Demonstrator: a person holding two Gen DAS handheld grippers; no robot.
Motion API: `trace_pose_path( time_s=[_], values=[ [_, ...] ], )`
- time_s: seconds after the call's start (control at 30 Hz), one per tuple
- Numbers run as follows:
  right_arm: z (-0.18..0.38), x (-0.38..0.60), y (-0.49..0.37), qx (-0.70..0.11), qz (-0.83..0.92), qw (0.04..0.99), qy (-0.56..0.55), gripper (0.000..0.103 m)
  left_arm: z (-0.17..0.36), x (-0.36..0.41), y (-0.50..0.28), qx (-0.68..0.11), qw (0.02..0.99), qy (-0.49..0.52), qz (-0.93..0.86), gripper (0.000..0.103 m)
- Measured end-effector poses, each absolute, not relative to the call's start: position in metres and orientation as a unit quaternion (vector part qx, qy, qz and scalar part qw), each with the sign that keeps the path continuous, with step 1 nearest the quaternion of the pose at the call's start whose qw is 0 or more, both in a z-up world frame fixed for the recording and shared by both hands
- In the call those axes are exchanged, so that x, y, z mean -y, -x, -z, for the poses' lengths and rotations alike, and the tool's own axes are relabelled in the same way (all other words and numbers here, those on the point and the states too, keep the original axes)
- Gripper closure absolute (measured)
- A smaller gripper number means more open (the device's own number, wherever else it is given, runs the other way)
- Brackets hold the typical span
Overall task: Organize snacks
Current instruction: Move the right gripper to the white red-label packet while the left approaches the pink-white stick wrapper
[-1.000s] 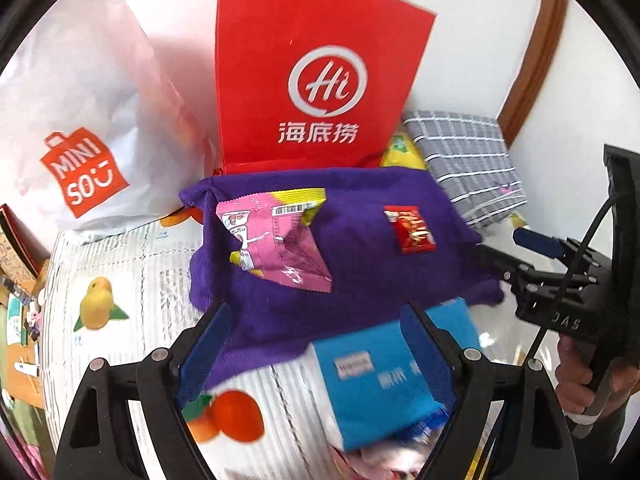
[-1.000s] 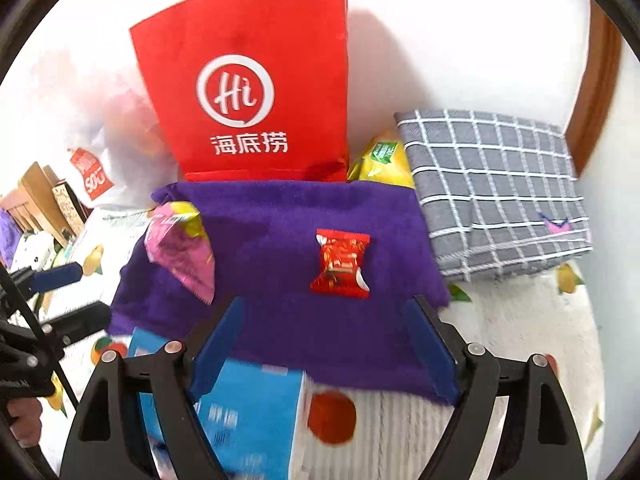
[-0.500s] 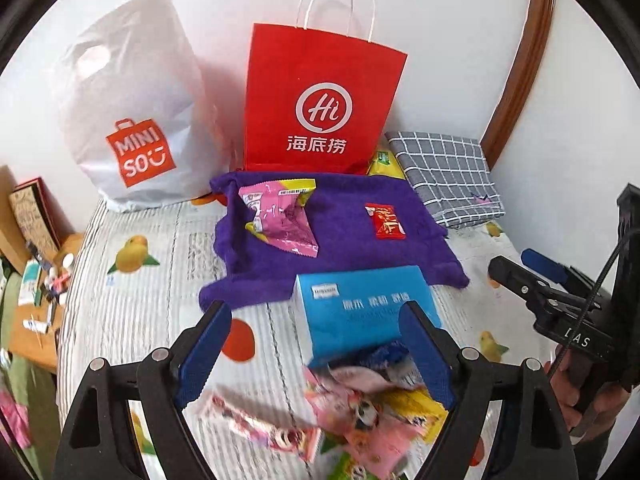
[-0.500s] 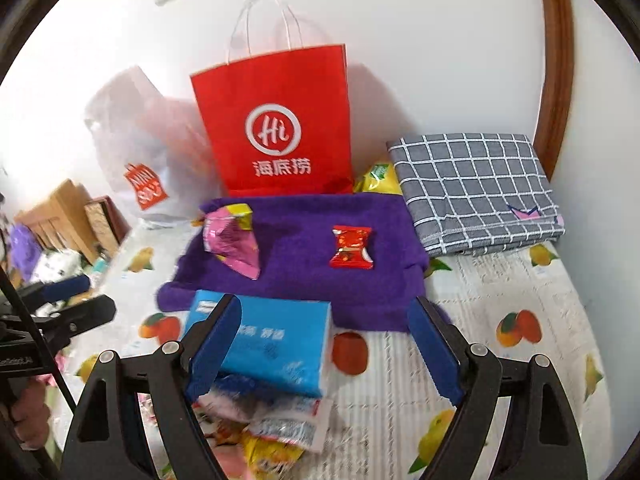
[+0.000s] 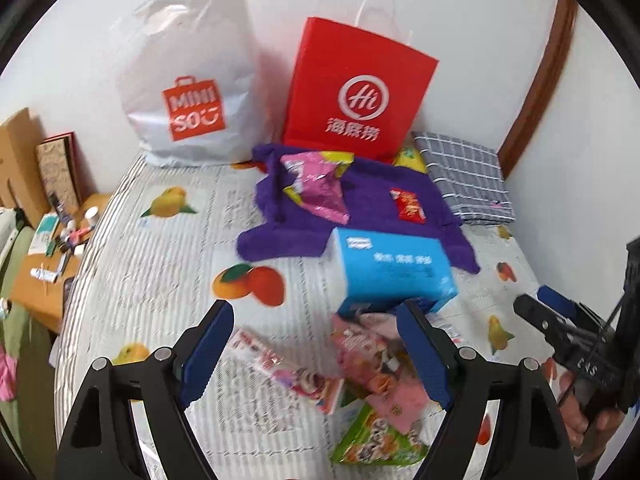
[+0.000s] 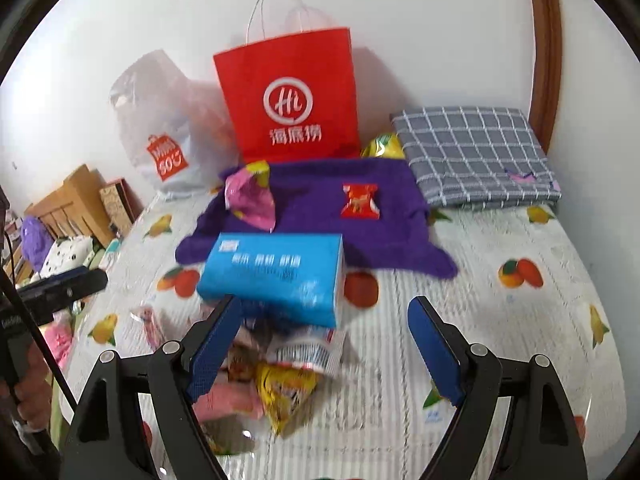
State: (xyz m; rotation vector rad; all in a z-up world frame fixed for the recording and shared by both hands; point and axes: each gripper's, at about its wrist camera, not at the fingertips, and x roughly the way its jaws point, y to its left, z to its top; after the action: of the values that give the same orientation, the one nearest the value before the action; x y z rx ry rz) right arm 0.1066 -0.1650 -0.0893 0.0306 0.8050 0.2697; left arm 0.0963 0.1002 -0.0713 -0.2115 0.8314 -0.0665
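We are holding both tools above a bed point(image 5: 168, 280) covered by a white sheet printed with fruit. The left tool point(image 5: 316, 354) is standing wide apart with nothing between its pads, and the right tool point(image 6: 324, 344) is likewise spread wide and gripping nothing.

The snacks are lying in two groups. A loose pile of packets point(image 5: 372, 376) is sitting on the sheet close below us, partly tucked under the near edge of a blue tissue box point(image 5: 390, 272); the motion blur is keeping us from reading its printing. Further back, a purple towel point(image 6: 316, 216) is spread flat, and we are judging it to be the sorting spot, since a pink and yellow packet point(image 5: 316, 190) and a small red wrapped candy point(image 6: 360, 200) are lying on it well apart from each other, as if laid out singly. A yellow bag point(image 6: 384, 146) is peeking out behind the towel, beside a folded grey checked cloth point(image 6: 476, 156).

Against the wall, a red paper bag point(image 5: 356, 96) is standing upright, showing a white "Hi" in a circle above Chinese characters, and a white plastic bag point(image 5: 188, 76) beside it is reading "MINISO" on an orange bag logo. Both are probably leaning there to stay out of the working area.

With both tools empty above the pile, we are judging most packets to be unsorted.
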Motion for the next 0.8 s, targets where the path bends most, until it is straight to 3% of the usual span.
trace_pose_path(
  time_s=[0.13,0.3,0.8],
  values=[
    [0.109,0.161,-0.094,-0.396,-0.141,0.907,-0.018,0.019,0.083,-0.109,-0.089,-0.404,0.909,0.099,0.012,0.020],
    [0.133,0.156,-0.090,-0.409,-0.139,0.902,-0.010,0.029,0.100,-0.120,-0.085,-0.418,0.903,0.103,0.001,0.020],
    [0.167,0.153,-0.141,-0.462,-0.145,0.874,-0.036,0.029,0.124,-0.137,-0.101,-0.437,0.893,0.108,-0.010,0.020]
  ],
)
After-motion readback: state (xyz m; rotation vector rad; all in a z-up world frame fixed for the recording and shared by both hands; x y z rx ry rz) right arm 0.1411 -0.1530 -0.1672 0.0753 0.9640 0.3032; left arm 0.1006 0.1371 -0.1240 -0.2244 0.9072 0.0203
